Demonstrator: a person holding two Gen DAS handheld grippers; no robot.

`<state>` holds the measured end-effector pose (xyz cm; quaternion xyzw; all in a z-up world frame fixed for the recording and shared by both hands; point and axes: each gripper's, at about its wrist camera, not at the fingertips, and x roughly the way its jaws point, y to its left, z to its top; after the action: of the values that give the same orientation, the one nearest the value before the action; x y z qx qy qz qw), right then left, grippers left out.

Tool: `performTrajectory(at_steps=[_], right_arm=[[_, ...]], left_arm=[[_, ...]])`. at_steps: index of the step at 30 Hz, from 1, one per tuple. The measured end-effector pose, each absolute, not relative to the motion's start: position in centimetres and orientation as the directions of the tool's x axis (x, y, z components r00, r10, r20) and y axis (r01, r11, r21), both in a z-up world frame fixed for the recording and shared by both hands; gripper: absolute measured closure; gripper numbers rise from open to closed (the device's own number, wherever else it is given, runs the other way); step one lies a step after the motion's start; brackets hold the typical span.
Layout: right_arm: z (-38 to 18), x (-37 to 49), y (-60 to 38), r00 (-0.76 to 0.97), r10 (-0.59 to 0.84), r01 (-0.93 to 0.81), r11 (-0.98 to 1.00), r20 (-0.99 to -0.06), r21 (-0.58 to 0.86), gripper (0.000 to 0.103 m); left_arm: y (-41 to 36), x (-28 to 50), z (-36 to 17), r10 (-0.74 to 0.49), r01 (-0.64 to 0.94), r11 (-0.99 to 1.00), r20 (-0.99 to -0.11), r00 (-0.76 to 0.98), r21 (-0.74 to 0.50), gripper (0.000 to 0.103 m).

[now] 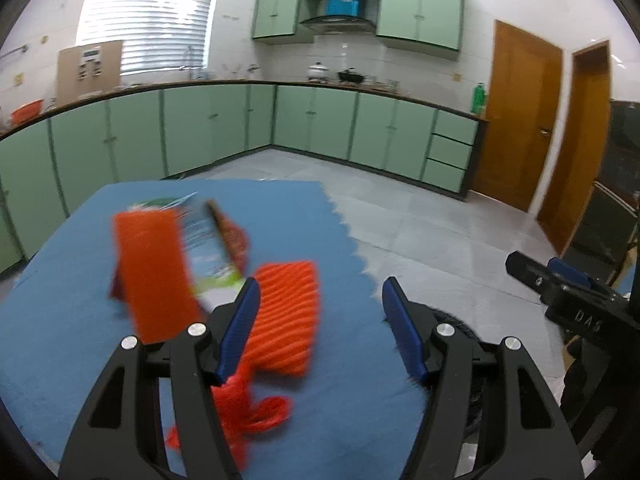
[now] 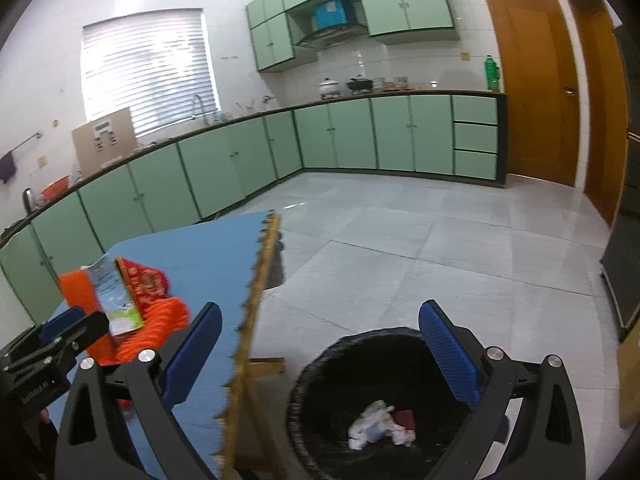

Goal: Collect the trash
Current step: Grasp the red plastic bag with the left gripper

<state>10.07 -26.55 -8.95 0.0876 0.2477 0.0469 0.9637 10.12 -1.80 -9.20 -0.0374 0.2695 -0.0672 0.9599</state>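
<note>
Left gripper (image 1: 320, 328) over the near right part of a blue mat (image 1: 72, 288) on a table, jaws parted with nothing between the blue pads (image 1: 240, 328); behind the left pad, just past it, an orange ribbed net sleeve (image 1: 288, 312) lying on the mat, with a bunched orange mesh (image 1: 240, 404) trailing below it toward the near edge. Farther back on the mat, a blurred flat orange piece (image 1: 152, 272) leaning upright, touching a white-and-green carton (image 1: 208, 248) and a red printed packet (image 1: 236, 236) beside it; whether these lean on one another or merely overlap, cannot tell through the blur.

Right gripper (image 2: 320, 352) out past the zigzag edge of the mat, above a black-lined trash bin (image 2: 320, 380) on the pale tiled floor (image 2: 440, 248), jaws released to their widest and holding nothing. Inside the bin, a crumpled white wad (image 2: 372, 424) with a small dark red scrap (image 2: 404, 418) touching its right side. From the right wrist view, the same pile of orange, carton and red packet well left of the bin, up on the mat, with the other gripper's black finger just in front of it.

Around the room: green cabinets (image 2: 240, 160) under a long counter, a window with white blinds (image 1: 148, 12), wooden doors (image 2: 532, 80) at right
</note>
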Motion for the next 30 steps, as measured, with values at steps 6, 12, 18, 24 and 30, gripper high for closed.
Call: performTrajectory(at_steps=[6, 12, 18, 24, 30], right_arm=[[-9.7, 9.7, -22.9, 0.867, 0.186, -0.106, 0.975, -0.462, 0.195, 0.006], [-10.4, 9.3, -21.1, 0.864, 0.212, -0.139, 0.972, -0.457, 0.187, 0.006], [-11.1, 9.5, -20.7, 0.854, 0.217, -0.147, 0.973, -0.473, 0.181, 0.006], [-11.5, 9.8, -20.2, 0.844, 0.225, -0.159, 0.972, -0.487, 0.174, 0.006], [-11.8, 10.0, -19.1, 0.830, 0.239, -0.183, 0.970, -0.504, 0.158, 0.006]], left_arm=[[1.5, 8.9, -10.4, -0.105, 0.054, 0.993, -0.542, 0.834, -0.110, 0.041], [2.6, 8.6, -12.2, -0.095, 0.032, 0.993, -0.578, 0.810, -0.118, 0.041], [3.0, 8.7, -14.7, -0.084, 0.006, 0.992, -0.628, 0.774, -0.126, 0.041], [3.4, 9.2, -15.9, -0.072, -0.017, 0.991, -0.651, 0.756, -0.129, 0.039], [3.6, 9.6, -16.5, -0.092, -0.017, 0.988, -0.670, 0.736, -0.155, 0.056]])
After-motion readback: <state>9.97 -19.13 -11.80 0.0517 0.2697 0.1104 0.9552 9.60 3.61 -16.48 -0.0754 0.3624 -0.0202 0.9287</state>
